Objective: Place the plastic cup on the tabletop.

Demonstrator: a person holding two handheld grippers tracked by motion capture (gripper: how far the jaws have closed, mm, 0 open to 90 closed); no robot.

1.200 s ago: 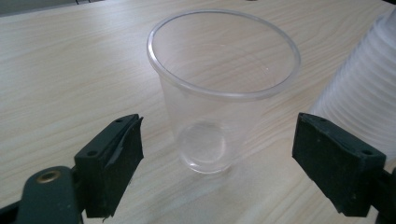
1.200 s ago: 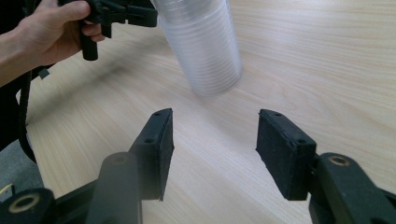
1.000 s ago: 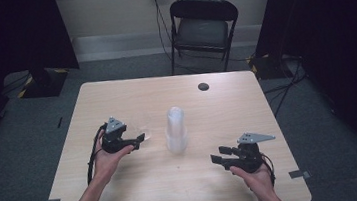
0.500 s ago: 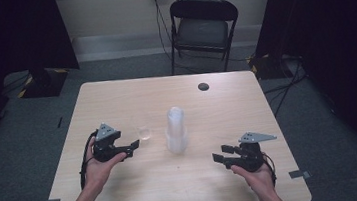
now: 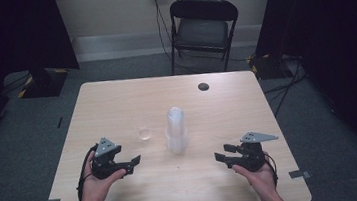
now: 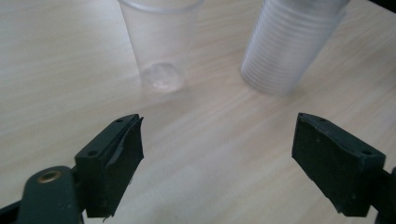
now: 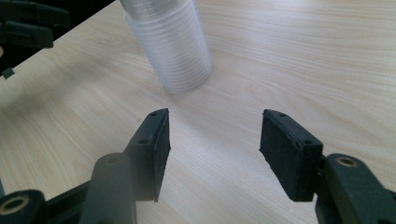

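Observation:
A tall stack of clear plastic cups (image 5: 176, 131) stands upside down near the table's middle. One single clear cup (image 5: 145, 133) stands upright just left of it. My left gripper (image 5: 133, 164) is open and empty, a little short of the single cup (image 6: 161, 42), with the stack (image 6: 292, 42) to its right in the left gripper view. My right gripper (image 5: 222, 152) is open and empty at the front right, pointing toward the stack (image 7: 175, 42). Its jaws stand wide apart over bare wood.
A small black disc (image 5: 203, 86) lies near the table's far edge. A black folding chair (image 5: 201, 27) stands behind the wooden table (image 5: 116, 102). The left gripper (image 7: 28, 23) appears at the top left of the right gripper view.
My left gripper has drawn back toward the front edge, leaving the single cup standing by itself beside the stack. The right gripper has barely moved.

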